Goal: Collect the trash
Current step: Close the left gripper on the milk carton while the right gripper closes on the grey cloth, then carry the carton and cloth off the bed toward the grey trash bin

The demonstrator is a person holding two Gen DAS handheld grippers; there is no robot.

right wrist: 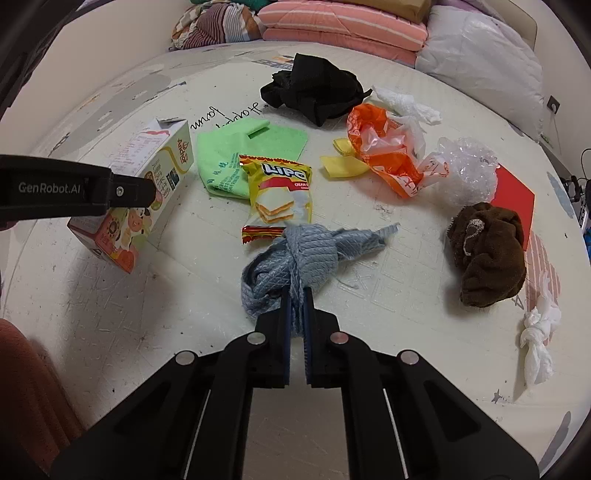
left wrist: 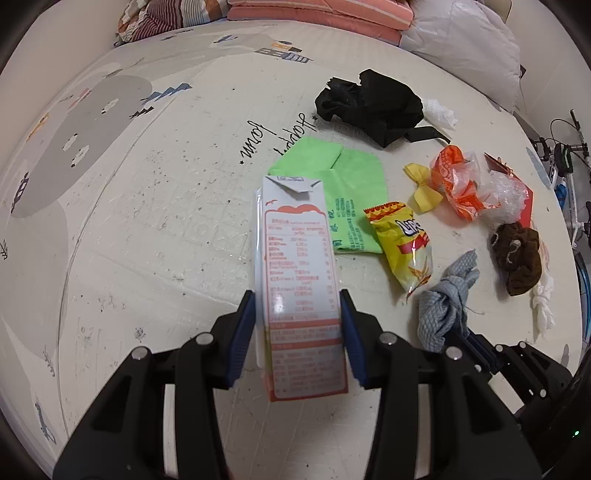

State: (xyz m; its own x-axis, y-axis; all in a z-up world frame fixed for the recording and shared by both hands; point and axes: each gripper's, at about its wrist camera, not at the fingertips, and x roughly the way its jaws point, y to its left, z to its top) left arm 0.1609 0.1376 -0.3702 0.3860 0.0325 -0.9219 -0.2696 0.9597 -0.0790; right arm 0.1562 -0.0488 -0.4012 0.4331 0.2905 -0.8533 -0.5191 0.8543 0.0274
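Note:
My left gripper [left wrist: 297, 301] is shut on a white and orange milk carton [left wrist: 299, 266] and holds it above the floor mat [left wrist: 147, 221]; the carton also shows at the left in the right wrist view [right wrist: 147, 192]. My right gripper [right wrist: 297, 295] is shut on a knotted grey cloth [right wrist: 295, 254], which also shows in the left wrist view [left wrist: 447, 299]. A yellow snack wrapper [right wrist: 279, 192] lies just beyond the cloth. An orange plastic bag [right wrist: 384, 155], clear crumpled plastic [right wrist: 469, 173] and white tissue [right wrist: 406, 103] lie further right.
A green cloth [right wrist: 236, 155], a black garment [right wrist: 314, 88], a brown cloth [right wrist: 487, 254], a yellow scrap [right wrist: 343, 162], a red card [right wrist: 513, 195] and a knotted white tissue [right wrist: 535, 332] lie on the mat. Folded bedding [right wrist: 343, 26] is stacked behind.

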